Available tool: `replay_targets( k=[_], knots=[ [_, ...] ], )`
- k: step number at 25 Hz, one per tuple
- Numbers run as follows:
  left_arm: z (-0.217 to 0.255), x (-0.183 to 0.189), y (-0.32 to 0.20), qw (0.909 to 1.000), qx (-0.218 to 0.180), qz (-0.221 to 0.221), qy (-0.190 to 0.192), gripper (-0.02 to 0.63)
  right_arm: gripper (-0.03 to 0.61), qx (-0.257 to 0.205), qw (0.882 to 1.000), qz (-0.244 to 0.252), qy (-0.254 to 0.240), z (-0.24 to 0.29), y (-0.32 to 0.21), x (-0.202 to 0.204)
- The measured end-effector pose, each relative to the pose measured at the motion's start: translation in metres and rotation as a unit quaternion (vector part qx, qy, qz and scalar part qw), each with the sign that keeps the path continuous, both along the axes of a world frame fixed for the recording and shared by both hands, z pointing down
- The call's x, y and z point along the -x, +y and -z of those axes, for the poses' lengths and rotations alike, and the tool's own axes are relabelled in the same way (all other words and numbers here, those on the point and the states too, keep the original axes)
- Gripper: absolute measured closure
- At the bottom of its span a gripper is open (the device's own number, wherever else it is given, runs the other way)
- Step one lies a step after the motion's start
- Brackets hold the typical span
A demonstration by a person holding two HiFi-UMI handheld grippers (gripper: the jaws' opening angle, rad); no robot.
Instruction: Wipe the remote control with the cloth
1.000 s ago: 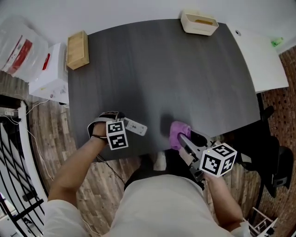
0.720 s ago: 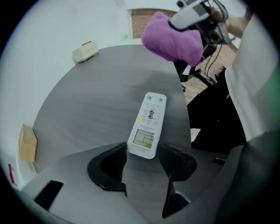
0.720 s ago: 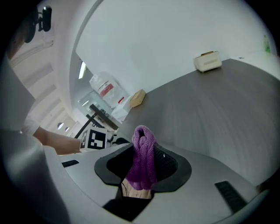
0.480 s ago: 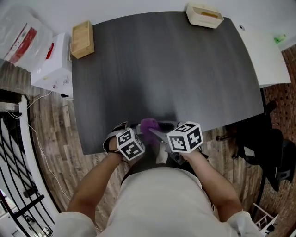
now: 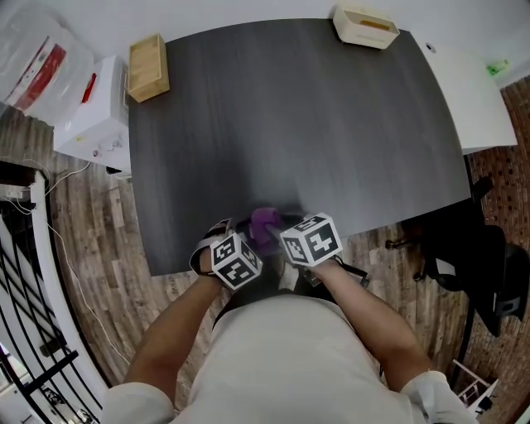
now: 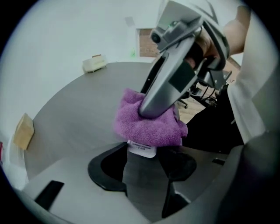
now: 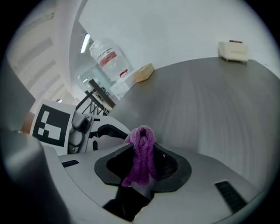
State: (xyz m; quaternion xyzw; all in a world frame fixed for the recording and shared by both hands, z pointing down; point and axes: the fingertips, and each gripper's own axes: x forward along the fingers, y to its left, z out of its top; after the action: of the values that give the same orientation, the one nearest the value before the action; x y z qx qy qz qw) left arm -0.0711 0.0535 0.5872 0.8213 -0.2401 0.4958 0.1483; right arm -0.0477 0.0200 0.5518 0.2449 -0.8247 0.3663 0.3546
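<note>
At the front edge of the dark table (image 5: 290, 124) both grippers meet. My left gripper (image 6: 144, 162) has just been closing and is shut on the remote control (image 6: 145, 179), a grey slab with a white label at its far end. The purple cloth (image 6: 144, 124) lies bunched over that far end. My right gripper (image 7: 142, 162) is shut on the cloth (image 7: 142, 151) and presses it down from above. In the head view the cloth (image 5: 265, 222) shows between the two marker cubes, and the remote is mostly hidden.
A wooden box (image 5: 149, 68) sits at the table's back left and a cream tray (image 5: 367, 25) at the back right. A white appliance (image 5: 95, 116) and a plastic bag (image 5: 37, 62) stand left of the table. A white table (image 5: 472, 91) and a black chair (image 5: 472, 248) are on the right.
The left gripper has closed on the remote and carried it right, rolling it. The right gripper has brought the cloth left and down onto the remote's end.
</note>
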Motion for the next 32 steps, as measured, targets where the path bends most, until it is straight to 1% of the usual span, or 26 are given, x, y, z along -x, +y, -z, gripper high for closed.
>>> replay_targets(
  k=[5,7,10,16,21,26,29,30,32],
  knots=[
    [0.000,-0.001,0.001,0.9996,0.010,0.019,0.016,0.393,0.446,-0.042,0.998,0.024,0.044,0.001,0.000,-0.004],
    [-0.001,0.000,0.001,0.9995,0.012,0.022,0.019,0.393,0.446,-0.052,0.997,0.028,0.050,0.002,0.000,-0.008],
    [-0.001,0.000,0.001,0.9993,0.016,0.025,0.022,0.393,0.446,-0.051,0.997,0.019,0.047,0.003,0.001,-0.018],
    [-0.004,0.002,0.001,0.9988,0.023,0.034,0.028,0.393,0.446,-0.025,0.999,-0.029,0.026,0.001,0.000,-0.040],
    [-0.006,-0.001,0.002,0.9979,0.031,0.042,0.038,0.393,0.446,0.008,0.997,-0.079,0.005,-0.001,-0.005,-0.058],
    [-0.007,-0.006,0.002,0.9975,0.038,0.042,0.041,0.393,0.446,0.013,0.995,-0.102,0.007,0.000,-0.007,-0.074],
    [-0.008,-0.006,0.001,0.9979,0.034,0.042,0.036,0.398,0.446,0.019,0.993,-0.115,0.006,-0.001,-0.007,-0.085],
    [-0.008,-0.004,0.000,0.9980,0.032,0.043,0.034,0.408,0.446,0.017,0.992,-0.121,0.010,0.000,-0.008,-0.089],
    [-0.008,-0.002,-0.002,0.9979,0.030,0.048,0.033,0.456,0.446,0.012,0.989,-0.142,0.023,0.000,-0.014,-0.103]
  ],
)
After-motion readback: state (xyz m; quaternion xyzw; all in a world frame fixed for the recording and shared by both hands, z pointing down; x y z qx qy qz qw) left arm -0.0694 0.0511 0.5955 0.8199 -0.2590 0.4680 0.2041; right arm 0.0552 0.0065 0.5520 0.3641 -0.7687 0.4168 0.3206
